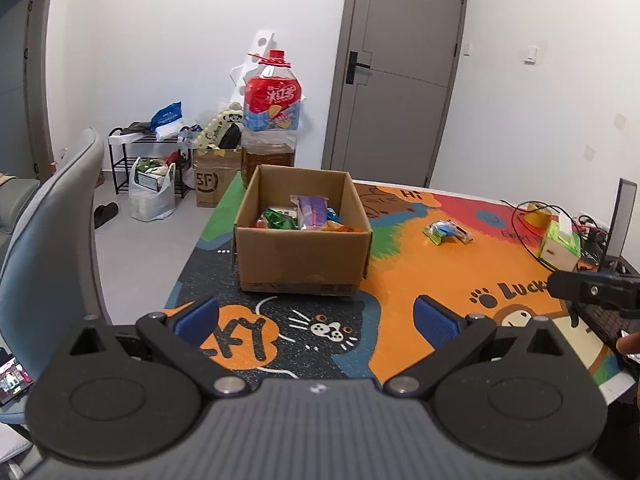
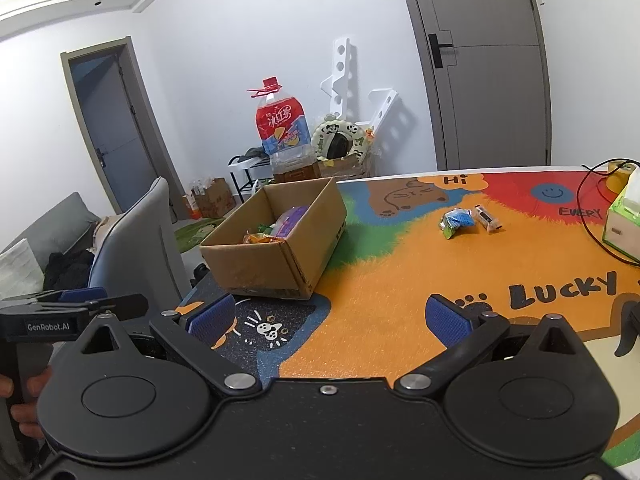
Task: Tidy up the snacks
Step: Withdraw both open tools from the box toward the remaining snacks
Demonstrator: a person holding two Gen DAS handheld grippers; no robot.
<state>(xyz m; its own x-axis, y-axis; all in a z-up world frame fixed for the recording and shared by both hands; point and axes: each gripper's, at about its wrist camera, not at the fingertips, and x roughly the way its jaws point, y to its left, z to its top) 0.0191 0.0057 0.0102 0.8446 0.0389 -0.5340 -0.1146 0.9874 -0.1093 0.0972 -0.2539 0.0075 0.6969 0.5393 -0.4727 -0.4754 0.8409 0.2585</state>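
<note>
An open cardboard box (image 1: 304, 256) (image 2: 256, 264) stands on the colourful table mat (image 1: 420, 276) (image 2: 400, 280), holding several snack packets (image 1: 308, 216) (image 2: 288, 222), purple, green and orange. Two loose snacks (image 1: 448, 232) (image 2: 468, 220) lie on the orange part of the mat, right of the box: a blue-green packet and a small dark one. My left gripper (image 1: 318, 320) hovers open near the table's front edge, short of the box. My right gripper (image 2: 332, 320) is open too, low over the mat, with nothing between its blue pads.
A big iced-tea bottle (image 1: 272, 120) (image 2: 286, 140) stands behind the box. A tissue box (image 1: 560, 246) (image 2: 622, 224), tape roll, black cables and a laptop sit at the right. A grey chair (image 1: 48, 248) (image 2: 140, 236) is at the table's left.
</note>
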